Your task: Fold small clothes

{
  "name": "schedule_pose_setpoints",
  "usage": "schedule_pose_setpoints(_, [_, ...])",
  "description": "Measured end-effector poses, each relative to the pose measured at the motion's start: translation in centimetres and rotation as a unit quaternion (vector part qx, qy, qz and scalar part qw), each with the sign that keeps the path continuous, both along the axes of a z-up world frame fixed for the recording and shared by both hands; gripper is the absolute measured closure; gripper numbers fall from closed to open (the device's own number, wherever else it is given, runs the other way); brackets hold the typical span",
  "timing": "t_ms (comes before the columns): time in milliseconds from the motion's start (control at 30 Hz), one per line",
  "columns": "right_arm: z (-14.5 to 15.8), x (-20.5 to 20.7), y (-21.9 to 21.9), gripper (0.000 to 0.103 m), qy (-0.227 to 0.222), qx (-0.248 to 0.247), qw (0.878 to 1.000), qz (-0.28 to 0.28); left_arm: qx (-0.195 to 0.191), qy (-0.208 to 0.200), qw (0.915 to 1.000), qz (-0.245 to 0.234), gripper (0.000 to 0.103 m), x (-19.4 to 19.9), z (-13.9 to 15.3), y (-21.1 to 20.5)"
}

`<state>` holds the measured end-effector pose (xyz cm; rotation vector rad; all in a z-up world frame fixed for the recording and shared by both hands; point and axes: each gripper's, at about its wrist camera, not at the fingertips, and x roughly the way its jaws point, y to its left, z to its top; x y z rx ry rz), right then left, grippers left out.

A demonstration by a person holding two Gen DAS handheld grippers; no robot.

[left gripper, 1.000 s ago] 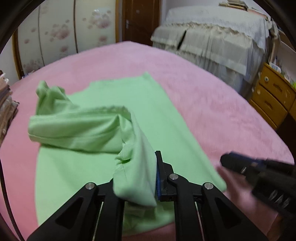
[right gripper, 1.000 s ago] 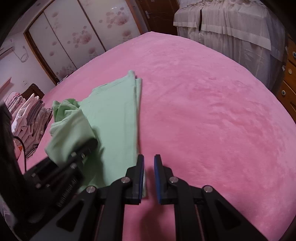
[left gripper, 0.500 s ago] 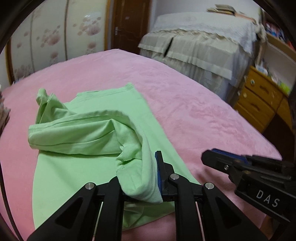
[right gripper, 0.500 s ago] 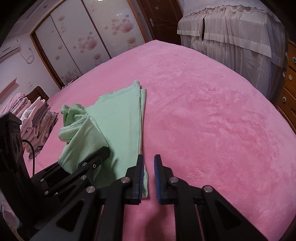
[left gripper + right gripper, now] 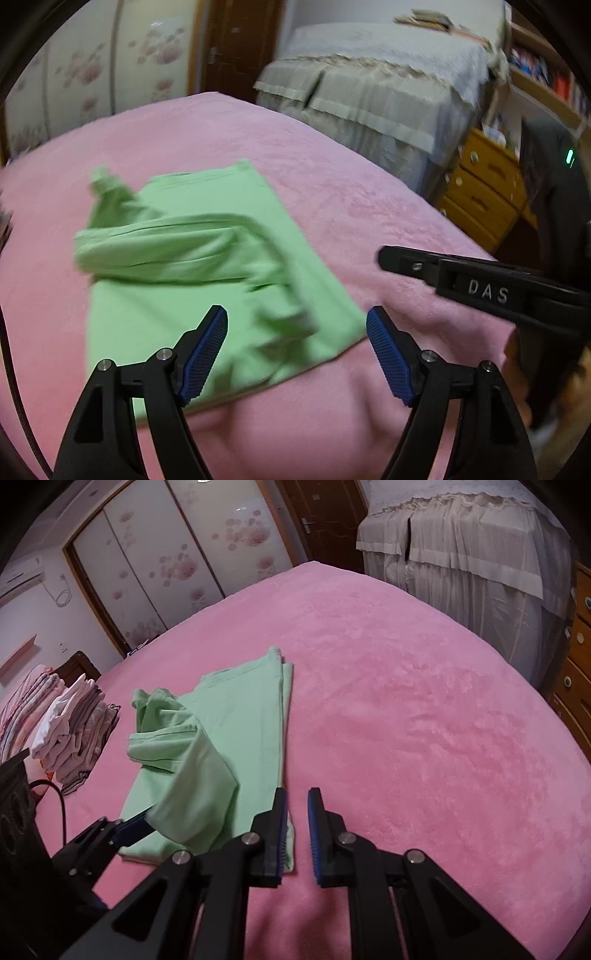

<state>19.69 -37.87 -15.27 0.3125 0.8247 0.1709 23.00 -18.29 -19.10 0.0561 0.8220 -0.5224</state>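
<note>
Matt green cloth garment [image 5: 207, 254] on fuzzy, seemingly plush pink blanket [image 5: 424, 709]

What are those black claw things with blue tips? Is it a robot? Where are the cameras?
It is not a robot. A person holds one pinching tool in each hand, and each tool carries a camera looking along its fingers. One picture is from the left tool, which is wide open and holding nothing. The other is from the right tool, with its fingers nearly together and also empty. A half-folded green garment lies on the pink blanket, with a pile of folded clothes off to one side.
</note>
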Motion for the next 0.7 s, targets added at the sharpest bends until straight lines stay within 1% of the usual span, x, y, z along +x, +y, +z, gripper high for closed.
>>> schedule_pose_setpoints(33, [0.5, 0.0, 0.3, 0.092, -0.002, -0.003, 1.0, 0.008, -0.012, 0.003, 0.9998, 0.018, 0.021, 0.1, 0.8, 2.2])
schedule_pose_setpoints(67, [1.0, 0.1, 0.5, 0.092, -0.004, -0.006, 1.0, 0.017, -0.017, 0.005, 0.9993, 0.032, 0.02, 0.3, 1.2, 3.4])
schedule_pose_setpoints(133, [1.7, 0.2, 1.0, 0.092, -0.007, -0.011, 1.0, 0.028, -0.036, 0.018, 0.9968, 0.069, 0.02, 1.3, 2.2, 7.3])
schedule_pose_setpoints(200, [2.7, 0.3, 1.8, 0.091, -0.012, -0.017, 0.999, 0.041, -0.054, 0.03, 0.9932, 0.098, 0.02, 2.4, 2.5, 10.2])
schedule_pose_setpoints(233, [3.0, 0.3, 2.1, 0.09, -0.014, -0.019, 0.999, 0.045, -0.064, 0.041, 0.9899, 0.119, 0.02, 3.4, 2.6, 12.1])
schedule_pose_setpoints(267, [3.4, 0.4, 2.5, 0.086, -0.016, -0.022, 0.998, 0.05, -0.073, 0.05, 0.987, 0.134, 0.02, 4.2, 2.5, 13.3])
schedule_pose_setpoints(300, [3.9, 0.6, 3.1, 0.079, -0.02, -0.027, 0.998, 0.058, -0.086, 0.06, 0.9844, 0.142, 0.02, 4.8, 2.4, 14.4])
schedule_pose_setpoints(367, [4.7, 1.1, 4.3, 0.073, -0.025, -0.033, 0.997, 0.071, -0.11, 0.082, 0.9782, 0.156, 0.02, 6.3, 1.8, 16.0])
schedule_pose_setpoints(433, [5.4, 1.7, 5.7, 0.073, -0.029, -0.032, 0.995, 0.092, -0.126, 0.093, 0.9737, 0.166, 0.02, 7.3, 1.1, 16.9])
schedule_pose_setpoints(500, [6.1, 2.5, 8.0, 0.071, -0.037, -0.047, 0.99, 0.125, -0.129, 0.097, 0.9719, 0.172, 0.02, 7.6, 0.6, 17.3])
schedule_pose_setpoints(533, [6.4, 3.1, 9.4, 0.07, -0.041, -0.06, 0.986, 0.147, -0.13, 0.097, 0.9717, 0.172, 0.02, 7.6, 0.3, 17.5])
schedule_pose_setpoints(567, [6.5, 3.7, 11.0, 0.063, -0.044, -0.075, 0.981, 0.174, -0.129, 0.099, 0.9723, 0.168, 0.02, 7.5, 0.0, 17.5])
schedule_pose_setpoints(600, [6.5, 4.2, 12.2, 0.055, -0.046, -0.088, 0.975, 0.197, -0.122, 0.098, 0.9735, 0.167, 0.02, 7.3, -0.1, 17.5])
schedule_pose_setpoints(667, [6.1, 5.3, 15.3, 0.048, -0.051, -0.125, 0.958, 0.252, -0.092, 0.094, 0.9772, 0.167, 0.02, 7.1, -0.3, 17.3])
schedule_pose_setpoints(700, [5.7, 6.0, 17.1, 0.048, -0.054, -0.152, 0.945, 0.285, -0.079, 0.091, 0.9789, 0.165, 0.02, 7.1, -0.4, 17.2])
